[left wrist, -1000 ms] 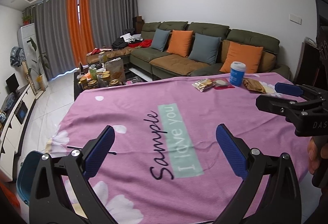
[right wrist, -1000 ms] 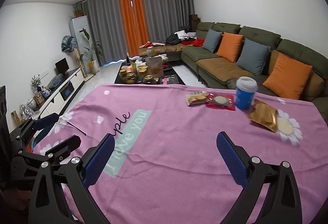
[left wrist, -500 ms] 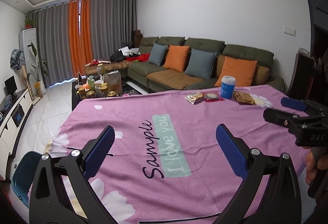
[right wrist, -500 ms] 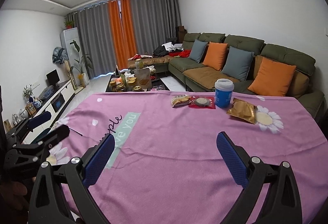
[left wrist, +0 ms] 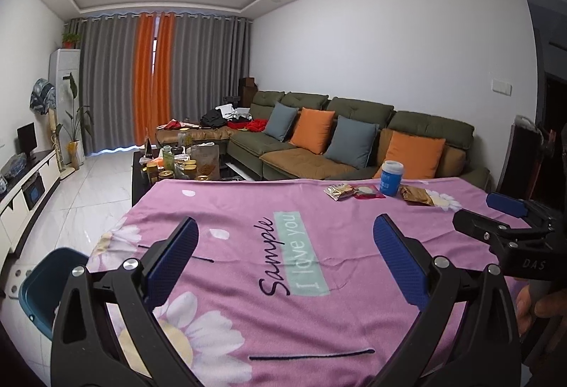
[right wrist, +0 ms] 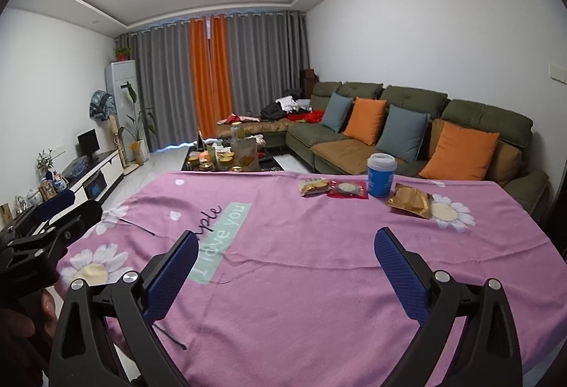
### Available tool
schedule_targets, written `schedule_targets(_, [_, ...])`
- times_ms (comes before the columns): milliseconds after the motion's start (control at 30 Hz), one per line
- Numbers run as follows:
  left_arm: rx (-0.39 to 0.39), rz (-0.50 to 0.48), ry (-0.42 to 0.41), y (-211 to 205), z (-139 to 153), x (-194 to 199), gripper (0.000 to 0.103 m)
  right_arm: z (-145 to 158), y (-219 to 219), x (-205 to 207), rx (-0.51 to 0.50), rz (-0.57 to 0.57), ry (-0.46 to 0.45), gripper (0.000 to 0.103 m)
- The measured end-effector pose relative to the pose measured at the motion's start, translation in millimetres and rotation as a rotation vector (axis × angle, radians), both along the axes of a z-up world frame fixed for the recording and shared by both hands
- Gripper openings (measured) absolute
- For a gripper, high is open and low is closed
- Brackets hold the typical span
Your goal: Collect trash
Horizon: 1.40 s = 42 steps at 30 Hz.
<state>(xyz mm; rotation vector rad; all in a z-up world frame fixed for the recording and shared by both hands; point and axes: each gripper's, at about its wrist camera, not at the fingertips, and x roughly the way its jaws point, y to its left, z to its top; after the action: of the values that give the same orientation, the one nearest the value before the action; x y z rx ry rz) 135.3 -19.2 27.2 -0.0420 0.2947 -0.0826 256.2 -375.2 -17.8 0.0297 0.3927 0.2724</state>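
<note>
Trash lies in a row at the far side of the pink tablecloth [right wrist: 319, 280]: a snack packet [right wrist: 313, 186], a red wrapper [right wrist: 348, 189], a blue cup with a white lid [right wrist: 380, 174] and a gold wrapper [right wrist: 410, 205]. The left wrist view shows the same packet [left wrist: 339, 191], red wrapper [left wrist: 368, 191], cup [left wrist: 391, 177] and gold wrapper [left wrist: 416, 195]. My left gripper [left wrist: 285, 257] hovers open over the near left of the table. My right gripper [right wrist: 286, 268] hovers open over the near right. Both hold nothing and are far from the trash.
A blue bin [left wrist: 39, 288] stands on the floor off the table's near-left corner. A green sofa with cushions [right wrist: 407, 135] runs behind the table. A cluttered coffee table [right wrist: 226, 158] and a TV cabinet [right wrist: 81, 181] stand beyond the far edge.
Both grippers have pulled back and tilted up, so the trash looks smaller and farther and more ceiling shows. Their fingers stay open.
</note>
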Motion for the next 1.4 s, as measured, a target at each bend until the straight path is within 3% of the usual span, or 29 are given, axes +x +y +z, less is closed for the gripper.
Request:
schedule_targets(367, [-0.024,0.024,0.012,16,-10,-30,0.097,-6,25,-36,-0.024,0.034,-0.038,0.096])
schedule_targets(800, [-0.022,0.030,0.008,22,-15,-57,0.097,-7,25,-63,-0.033,0.009,-0.072,0.096])
schedule_targets(1400, [0.022,0.033,-0.100,14,-7,-104,0.097,-4,32,-108,-0.047,0.014,-0.178,0.096])
